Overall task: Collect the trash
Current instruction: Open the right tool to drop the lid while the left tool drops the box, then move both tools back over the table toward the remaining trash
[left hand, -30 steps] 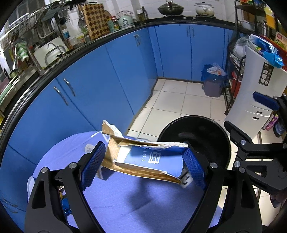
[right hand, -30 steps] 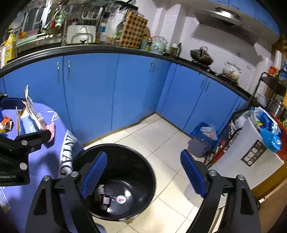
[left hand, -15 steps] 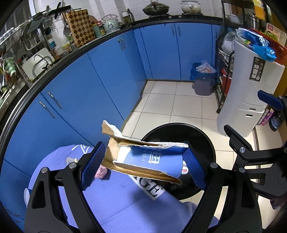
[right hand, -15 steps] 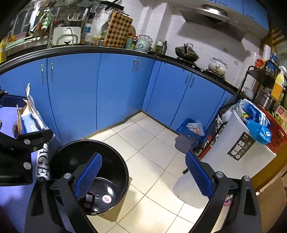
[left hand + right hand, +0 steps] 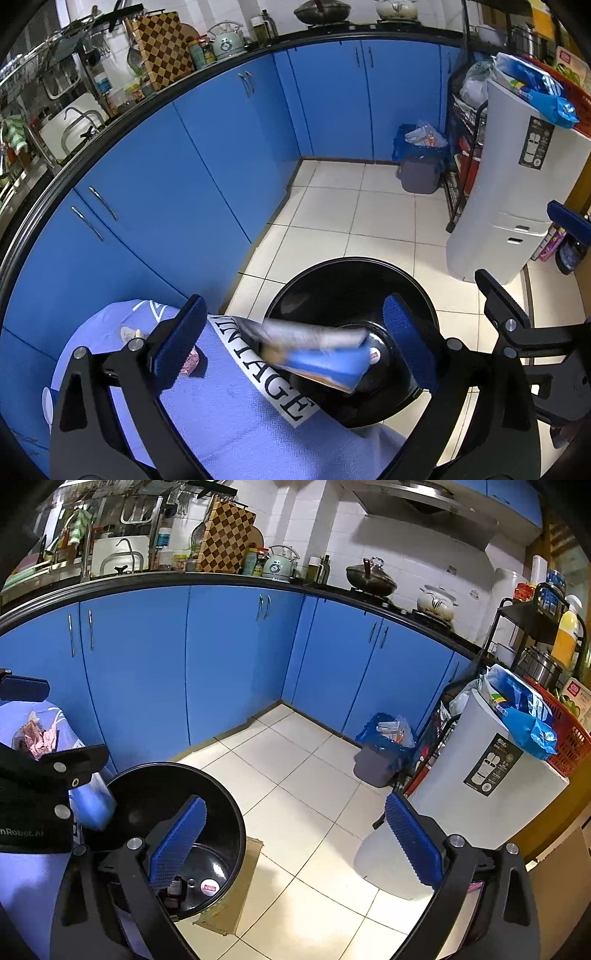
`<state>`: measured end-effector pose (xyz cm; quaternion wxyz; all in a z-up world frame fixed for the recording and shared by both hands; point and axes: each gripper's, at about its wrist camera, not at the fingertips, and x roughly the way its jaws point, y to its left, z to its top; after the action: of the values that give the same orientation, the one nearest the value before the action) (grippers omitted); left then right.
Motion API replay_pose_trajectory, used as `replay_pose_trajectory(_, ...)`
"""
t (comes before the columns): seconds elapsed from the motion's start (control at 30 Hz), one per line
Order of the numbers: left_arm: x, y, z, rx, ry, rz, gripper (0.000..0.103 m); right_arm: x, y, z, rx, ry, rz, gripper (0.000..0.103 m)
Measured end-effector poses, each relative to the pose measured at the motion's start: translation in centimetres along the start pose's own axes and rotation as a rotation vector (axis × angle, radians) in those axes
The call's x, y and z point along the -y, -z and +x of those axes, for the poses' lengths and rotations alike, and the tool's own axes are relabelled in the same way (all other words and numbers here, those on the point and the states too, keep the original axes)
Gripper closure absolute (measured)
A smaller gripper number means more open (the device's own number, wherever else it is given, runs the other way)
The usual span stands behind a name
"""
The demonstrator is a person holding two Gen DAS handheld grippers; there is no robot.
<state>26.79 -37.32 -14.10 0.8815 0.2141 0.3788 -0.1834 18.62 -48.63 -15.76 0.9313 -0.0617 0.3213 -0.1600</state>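
Observation:
My left gripper [image 5: 295, 345] is open above the edge of the blue-clothed table [image 5: 221, 398]. A torn blue and brown carton [image 5: 321, 356], blurred, is loose between its fingers over the rim of the black trash bin [image 5: 354, 273] on the floor. My right gripper [image 5: 295, 845] is open and empty, to the right of the bin [image 5: 221, 794], which holds small bits of trash. Pink crumpled wrappers [image 5: 190, 363] lie on the cloth; they also show in the right wrist view [image 5: 37, 734].
Blue kitchen cabinets [image 5: 221, 147] curve around a white tiled floor [image 5: 332, 221]. A small grey bin with a blue bag [image 5: 421, 162] stands in the corner. A white appliance [image 5: 517, 184] and a black rack [image 5: 532, 635] stand to the right.
My left gripper has moved right from over the table toward the black bin and opened; the carton has left its fingers and is dropping, blurred. My right gripper has shifted right, still open.

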Motion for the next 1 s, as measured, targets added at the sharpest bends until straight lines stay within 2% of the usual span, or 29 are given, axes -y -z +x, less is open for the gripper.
replay_pose_trajectory(0.53,0.1,0.3,-0.8,0.014,-0.001,0.006,0.008,-0.2,0.0,-0.3,0.002,-0.010,0.004,0.008)
replay_pose_trajectory(1.0,-2.5,1.5,-2.8,0.032,-0.011,-0.040,0.008,-2.1,-1.1,-2.4,0.037,-0.027,-0.040,0.008)
